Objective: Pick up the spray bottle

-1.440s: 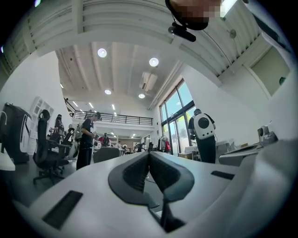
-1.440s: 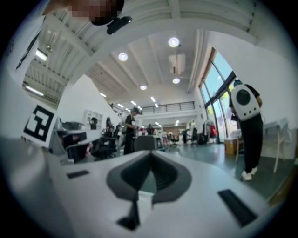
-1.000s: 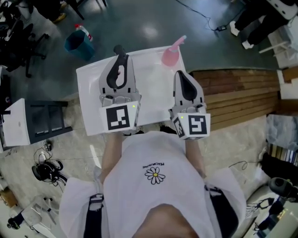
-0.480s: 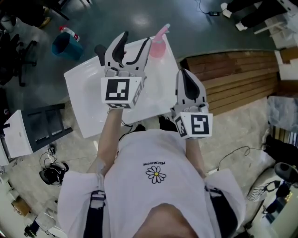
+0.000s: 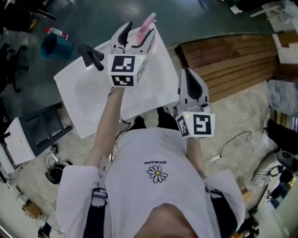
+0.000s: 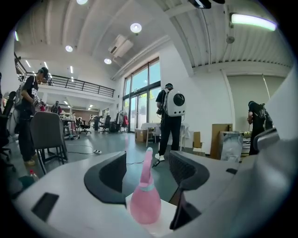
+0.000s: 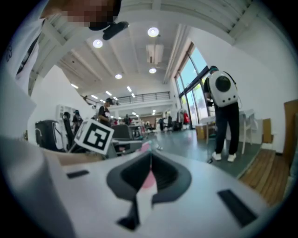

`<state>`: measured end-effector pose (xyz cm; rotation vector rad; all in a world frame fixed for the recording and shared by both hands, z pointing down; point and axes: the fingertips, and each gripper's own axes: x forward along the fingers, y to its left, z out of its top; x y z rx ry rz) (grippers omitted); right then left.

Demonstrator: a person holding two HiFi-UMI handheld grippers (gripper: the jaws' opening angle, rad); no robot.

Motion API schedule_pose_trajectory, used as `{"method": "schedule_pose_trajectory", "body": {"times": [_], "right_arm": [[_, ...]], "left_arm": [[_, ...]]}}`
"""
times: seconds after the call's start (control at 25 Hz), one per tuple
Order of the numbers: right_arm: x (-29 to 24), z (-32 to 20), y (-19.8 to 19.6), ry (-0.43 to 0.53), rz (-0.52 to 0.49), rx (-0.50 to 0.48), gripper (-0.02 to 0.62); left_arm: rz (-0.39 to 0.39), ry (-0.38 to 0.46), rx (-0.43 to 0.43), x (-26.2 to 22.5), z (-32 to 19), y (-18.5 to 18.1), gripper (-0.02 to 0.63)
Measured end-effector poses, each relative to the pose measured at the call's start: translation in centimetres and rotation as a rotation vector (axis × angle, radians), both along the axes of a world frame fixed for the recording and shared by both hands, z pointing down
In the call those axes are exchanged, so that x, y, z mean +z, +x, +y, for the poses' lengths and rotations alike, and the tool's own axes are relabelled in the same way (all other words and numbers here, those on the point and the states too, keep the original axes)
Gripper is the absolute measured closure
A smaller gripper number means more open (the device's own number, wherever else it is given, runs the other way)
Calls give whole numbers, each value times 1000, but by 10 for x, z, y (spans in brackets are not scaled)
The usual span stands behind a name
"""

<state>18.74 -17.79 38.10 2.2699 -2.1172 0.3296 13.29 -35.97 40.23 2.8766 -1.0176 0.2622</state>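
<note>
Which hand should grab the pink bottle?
Left. The left gripper has just been opening its jaws, and the bottle stands between them, untouched. The right gripper is shut, back by the person's body.

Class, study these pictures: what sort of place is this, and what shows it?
Probably a big open-plan office or lab hall: round ceiling lights set high up, a railed balcony, tall windows and office chairs.

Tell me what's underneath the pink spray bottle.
The pink spray bottle stands on the white table, near its far corner. The tabletop directly beneath its base is covered by the bottle itself. Beyond that corner lies grey floor.
</note>
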Motion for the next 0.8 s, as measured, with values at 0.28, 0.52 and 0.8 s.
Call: {"method": "schedule_pose_trajectory", "body": {"times": [0.28, 0.52, 0.8], "right_arm": [[11, 14, 17, -31, -6, 44, 566], [20, 28, 35, -54, -9, 91, 565], [25, 34, 45, -62, -13, 112, 565]], "left_arm": [[-25, -82, 1, 37, -18, 18, 314], [-105, -143, -2, 74, -26, 26, 333], [-144, -130, -28, 85, -31, 29, 411]]}}
